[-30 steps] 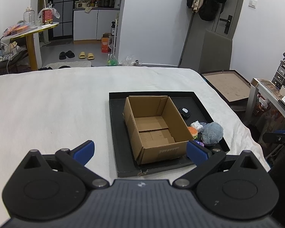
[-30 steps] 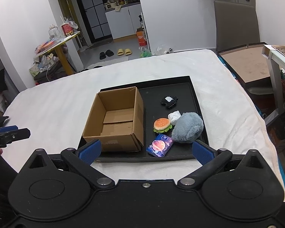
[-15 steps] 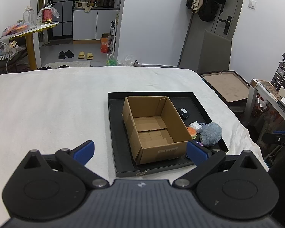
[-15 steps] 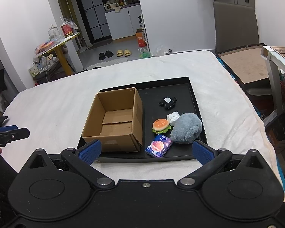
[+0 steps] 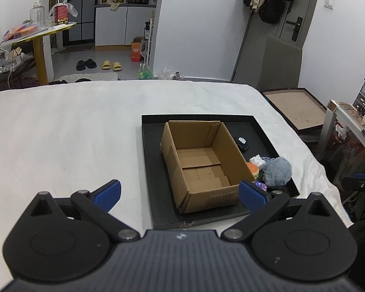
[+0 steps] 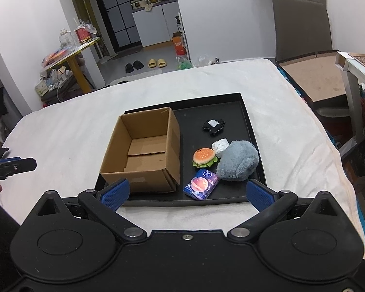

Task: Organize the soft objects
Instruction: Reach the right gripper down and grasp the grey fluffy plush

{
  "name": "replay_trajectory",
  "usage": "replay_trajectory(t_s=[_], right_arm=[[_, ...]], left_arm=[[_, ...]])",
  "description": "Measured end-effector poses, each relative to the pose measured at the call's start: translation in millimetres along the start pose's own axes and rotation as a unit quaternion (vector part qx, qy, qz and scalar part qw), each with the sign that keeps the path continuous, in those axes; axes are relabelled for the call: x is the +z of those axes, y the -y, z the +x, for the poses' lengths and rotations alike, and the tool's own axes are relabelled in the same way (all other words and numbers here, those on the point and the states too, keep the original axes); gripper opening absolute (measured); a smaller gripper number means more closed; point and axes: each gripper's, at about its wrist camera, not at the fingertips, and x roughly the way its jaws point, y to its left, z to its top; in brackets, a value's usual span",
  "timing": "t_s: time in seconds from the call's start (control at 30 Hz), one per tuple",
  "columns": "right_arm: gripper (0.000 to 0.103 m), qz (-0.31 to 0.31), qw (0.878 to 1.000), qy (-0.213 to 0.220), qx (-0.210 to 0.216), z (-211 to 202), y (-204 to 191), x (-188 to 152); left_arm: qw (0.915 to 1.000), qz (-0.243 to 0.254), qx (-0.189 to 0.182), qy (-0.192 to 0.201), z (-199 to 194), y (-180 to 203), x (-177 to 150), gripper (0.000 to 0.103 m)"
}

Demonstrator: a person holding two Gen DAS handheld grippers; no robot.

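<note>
With blue pads spread wide and gripping nothing, left gripper (image 5: 180, 192) and right gripper (image 6: 187, 192) both hovering above the near edge of a black tray (image 6: 245, 112) on a white blanket (image 6: 68, 126). On the tray's left side, an open cardboard box (image 6: 143, 148) with nothing inside. On the right side, 5 soft things: black plush (image 6: 213, 126) farthest, white ball (image 6: 220, 146) touching grey plush (image 6: 238, 160), burger toy (image 6: 204, 157) just beside, purple packet (image 6: 201, 183) nearest.
</note>
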Motion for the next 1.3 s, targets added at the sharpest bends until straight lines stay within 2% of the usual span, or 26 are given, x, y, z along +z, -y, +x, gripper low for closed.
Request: replay_trajectory(t_s=[0.3,0.47,0.63,0.77,0.93,1.0,1.07,1.3], right_arm=[[0.103,0.011,1.0,-0.012,-0.004,21,13,5],[0.103,0.019,1.0,-0.02,-0.008,38,24,6],[0.103,0.037,0.999,-0.028,-0.018,60,36,9],[0.101,0.039,0.998,-0.035,-0.034,80,42,13],[0.093,0.041,0.997,-0.049,-0.037,104,43,17],[0.09,0.038,0.997,-0.058,-0.038,116,43,17],[0.088,0.037,0.996,-0.065,-0.041,126,43,18],[0.087,0.066,0.992,-0.091,-0.061,163,53,23]], left_arm=[[0.9996,-0.008,0.001,-0.029,32,-9,5,0.101],[0.9989,0.009,-0.002,-0.046,55,-16,14,0.1],[0.9979,0.008,-0.018,-0.061,81,-25,27,0.097],[0.9974,0.011,-0.023,-0.068,103,-26,33,0.086],[0.9958,-0.003,-0.031,-0.086,137,-28,29,0.067],[0.9944,-0.013,-0.035,-0.099,150,-29,25,0.056],[0.9926,-0.026,-0.04,-0.112,164,-31,22,0.05],[0.9894,-0.041,-0.052,-0.129,191,-30,18,0.043]])
